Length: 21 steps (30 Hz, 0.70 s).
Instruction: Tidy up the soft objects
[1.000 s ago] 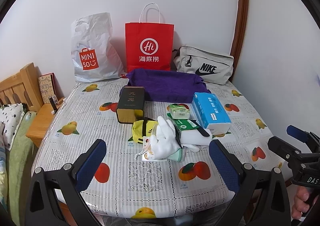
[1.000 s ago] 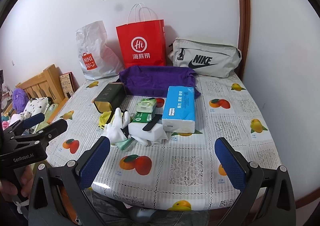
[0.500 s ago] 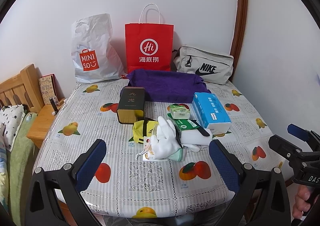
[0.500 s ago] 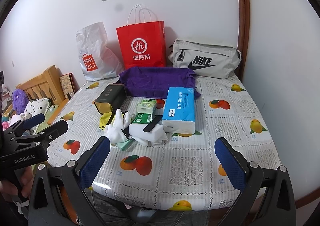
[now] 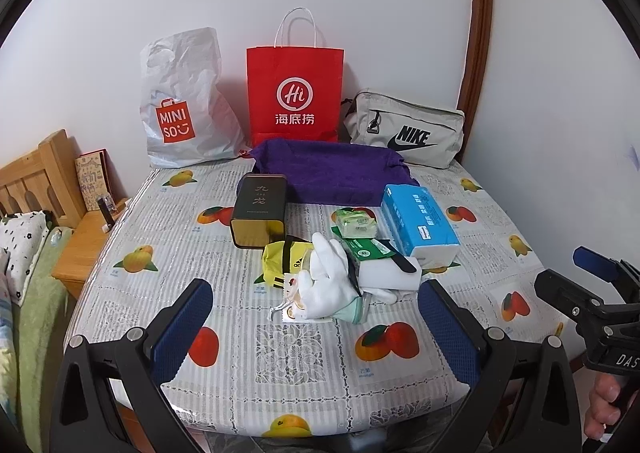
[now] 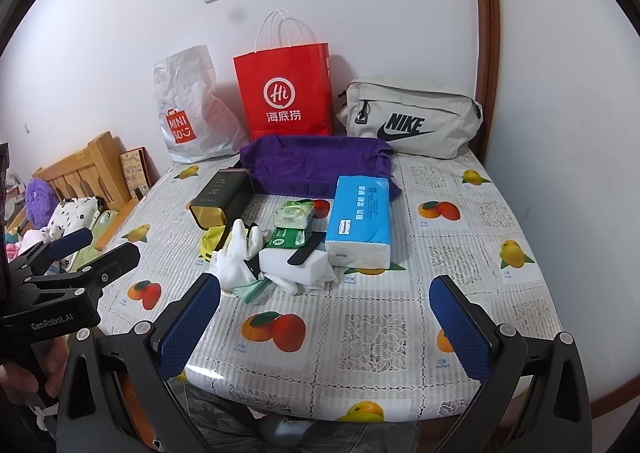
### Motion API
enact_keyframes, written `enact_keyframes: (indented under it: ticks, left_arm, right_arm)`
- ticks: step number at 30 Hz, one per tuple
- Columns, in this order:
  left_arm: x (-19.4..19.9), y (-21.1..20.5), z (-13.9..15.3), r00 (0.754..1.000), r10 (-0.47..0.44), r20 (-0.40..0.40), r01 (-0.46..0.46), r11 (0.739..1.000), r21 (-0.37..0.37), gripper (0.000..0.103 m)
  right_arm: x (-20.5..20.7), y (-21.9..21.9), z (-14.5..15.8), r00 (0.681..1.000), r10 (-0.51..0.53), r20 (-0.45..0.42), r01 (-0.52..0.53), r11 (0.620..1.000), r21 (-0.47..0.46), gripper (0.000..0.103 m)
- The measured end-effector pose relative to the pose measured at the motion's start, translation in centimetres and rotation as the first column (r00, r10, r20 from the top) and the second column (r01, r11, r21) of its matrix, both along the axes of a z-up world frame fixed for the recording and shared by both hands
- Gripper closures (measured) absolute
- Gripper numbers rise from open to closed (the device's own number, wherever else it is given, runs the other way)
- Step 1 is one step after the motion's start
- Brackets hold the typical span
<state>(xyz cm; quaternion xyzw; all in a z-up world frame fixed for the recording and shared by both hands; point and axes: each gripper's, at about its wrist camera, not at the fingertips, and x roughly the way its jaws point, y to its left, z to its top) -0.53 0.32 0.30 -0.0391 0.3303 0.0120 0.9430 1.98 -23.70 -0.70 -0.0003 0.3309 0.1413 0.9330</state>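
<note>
A pile of soft things lies mid-table: a white glove (image 5: 326,279) (image 6: 236,259), a yellow Adidas pouch (image 5: 280,261), a white folded cloth (image 5: 390,273) (image 6: 294,261), green wet-wipe packs (image 5: 358,223) (image 6: 294,215) and a blue tissue pack (image 5: 418,223) (image 6: 360,219). A purple towel (image 5: 330,171) (image 6: 316,165) lies behind. My left gripper (image 5: 316,329) is open and empty at the near table edge, before the pile. My right gripper (image 6: 326,327) is open and empty, also at the near edge, right of the pile.
A dark tea tin (image 5: 260,209) stands left of the pile. Against the wall stand a white Miniso bag (image 5: 182,105), a red paper bag (image 5: 294,97) and a grey Nike bag (image 5: 406,131). The fruit-print tablecloth (image 5: 160,221) covers the table. A wooden bed (image 5: 36,181) is at left.
Both grippers have barely shifted, the view drifting slightly. Nothing on the table has moved.
</note>
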Motion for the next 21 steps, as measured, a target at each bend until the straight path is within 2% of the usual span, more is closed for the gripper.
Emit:
enact_keyframes:
  ticks: [21]
  left_arm:
    - [-0.20, 0.57, -0.10, 1.000, 0.016, -0.005, -0.016, 1.000, 0.016, 0.000]
  right_arm:
    - [0.08, 0.23, -0.15, 1.000, 0.005, -0.002, -0.005, 1.000, -0.003, 0.000]
